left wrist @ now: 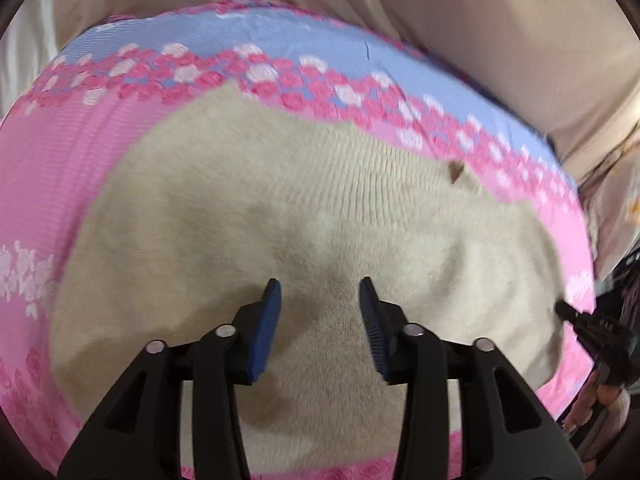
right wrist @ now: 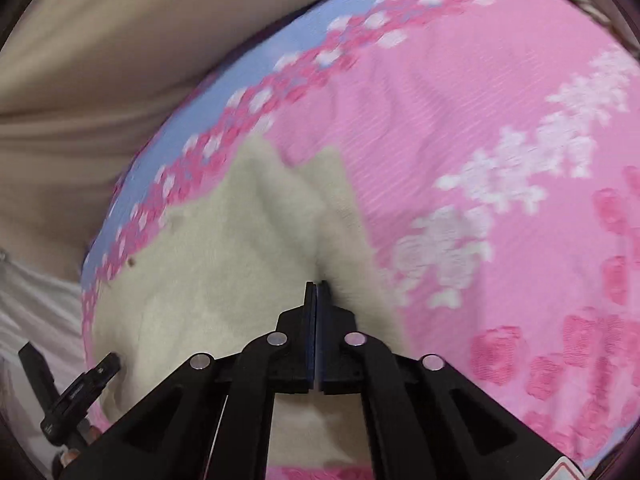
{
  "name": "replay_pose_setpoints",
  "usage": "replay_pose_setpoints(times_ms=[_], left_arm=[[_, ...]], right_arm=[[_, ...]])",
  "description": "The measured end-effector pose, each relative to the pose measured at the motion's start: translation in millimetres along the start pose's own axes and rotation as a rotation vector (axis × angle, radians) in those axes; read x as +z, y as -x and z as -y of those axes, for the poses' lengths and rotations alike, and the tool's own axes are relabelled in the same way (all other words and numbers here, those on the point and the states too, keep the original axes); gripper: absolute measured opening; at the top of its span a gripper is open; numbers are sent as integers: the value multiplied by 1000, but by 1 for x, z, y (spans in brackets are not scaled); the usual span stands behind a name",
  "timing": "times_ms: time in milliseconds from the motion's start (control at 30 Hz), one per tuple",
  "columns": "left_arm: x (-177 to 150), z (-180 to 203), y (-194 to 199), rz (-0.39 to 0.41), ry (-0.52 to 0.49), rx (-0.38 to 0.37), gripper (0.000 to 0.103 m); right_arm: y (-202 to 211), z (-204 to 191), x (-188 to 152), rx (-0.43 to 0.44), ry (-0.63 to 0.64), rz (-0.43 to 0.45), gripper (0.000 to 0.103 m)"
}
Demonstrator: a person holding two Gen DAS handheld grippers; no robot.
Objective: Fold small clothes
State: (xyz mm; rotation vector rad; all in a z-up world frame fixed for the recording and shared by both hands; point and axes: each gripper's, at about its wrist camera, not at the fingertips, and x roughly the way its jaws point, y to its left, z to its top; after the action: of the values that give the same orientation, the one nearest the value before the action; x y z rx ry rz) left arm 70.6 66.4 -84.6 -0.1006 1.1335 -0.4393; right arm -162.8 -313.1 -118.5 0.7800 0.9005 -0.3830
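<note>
A cream knitted garment (left wrist: 304, 208) lies spread on a pink and blue flowered cloth (left wrist: 80, 152). My left gripper (left wrist: 318, 288) is open just above the garment's middle, its blue pads apart and empty. In the right wrist view my right gripper (right wrist: 317, 286) is shut on a raised fold of the cream garment (right wrist: 224, 264), which ridges up ahead of the fingertips. The right gripper also shows at the right edge of the left wrist view (left wrist: 576, 316), at the garment's edge. The left gripper shows at the lower left of the right wrist view (right wrist: 80, 384).
The flowered cloth (right wrist: 480, 152) covers a raised surface. Beige fabric (left wrist: 480, 20) hangs behind it and shows in the right wrist view (right wrist: 88, 80) too. White fabric (right wrist: 36, 304) lies at the left edge.
</note>
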Motion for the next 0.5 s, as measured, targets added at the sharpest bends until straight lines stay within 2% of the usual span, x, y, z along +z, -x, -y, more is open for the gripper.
replay_pose_setpoints(times_ms=[33,167,267,333,500], left_arm=[[-1,-4,5,6,12,1,50],[-9,-18,13,8,41,-9,51],[-19,-27,10,-3,49,-25,51],[-26,-30,9,-9,46,-38,51],[-39,-31,13,4,18,-41,51]], right_arm=[[4,-1,-2,-16,15,2,15],[13,0,-28,-43,29,-4,34],[21,3,-56,-63,22,-19,37],[29,3,-73,-89,25,-24,45],[34,2,-96,-116,75,-53,48]])
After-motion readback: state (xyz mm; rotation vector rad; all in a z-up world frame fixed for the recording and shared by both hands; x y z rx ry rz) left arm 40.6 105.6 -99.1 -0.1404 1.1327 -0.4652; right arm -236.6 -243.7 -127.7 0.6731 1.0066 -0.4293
